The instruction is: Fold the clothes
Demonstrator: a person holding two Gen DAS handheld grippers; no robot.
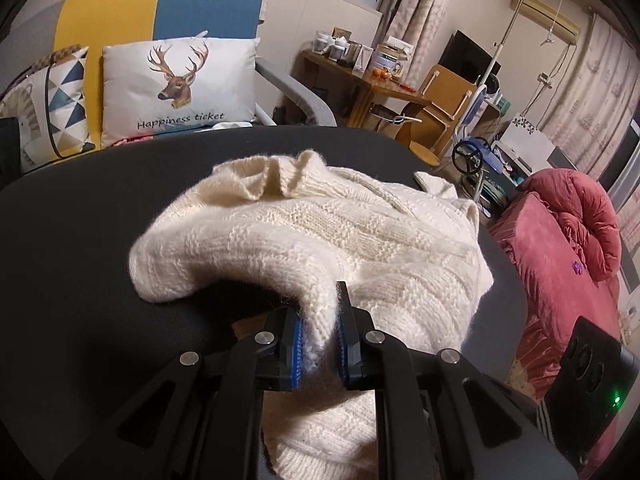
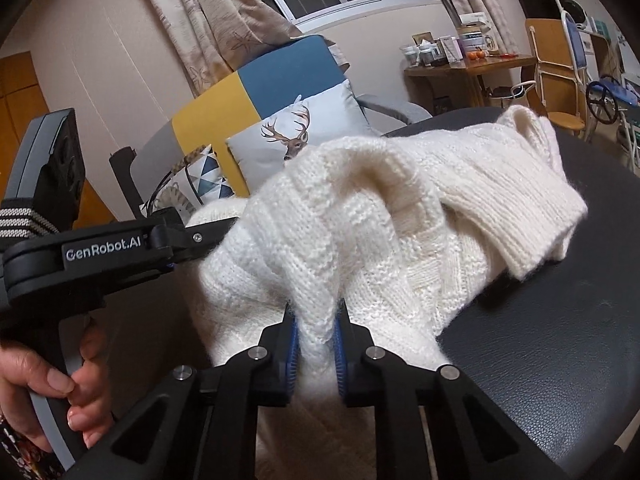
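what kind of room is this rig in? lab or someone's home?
Most likely a lived-in home, a living room or bed-sitting room, not a lab. There is a sofa with a deer-print cushion, a red quilt heaped on the right, and a cluttered wooden side table by curtained windows.

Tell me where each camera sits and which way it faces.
Left wrist: on the left gripper, facing over the sweater and table toward the sofa; own fingers show.
Right wrist: on the right gripper, facing the sweater; left gripper and hand show.
Shared: sweater, table, deer pillow, sofa.
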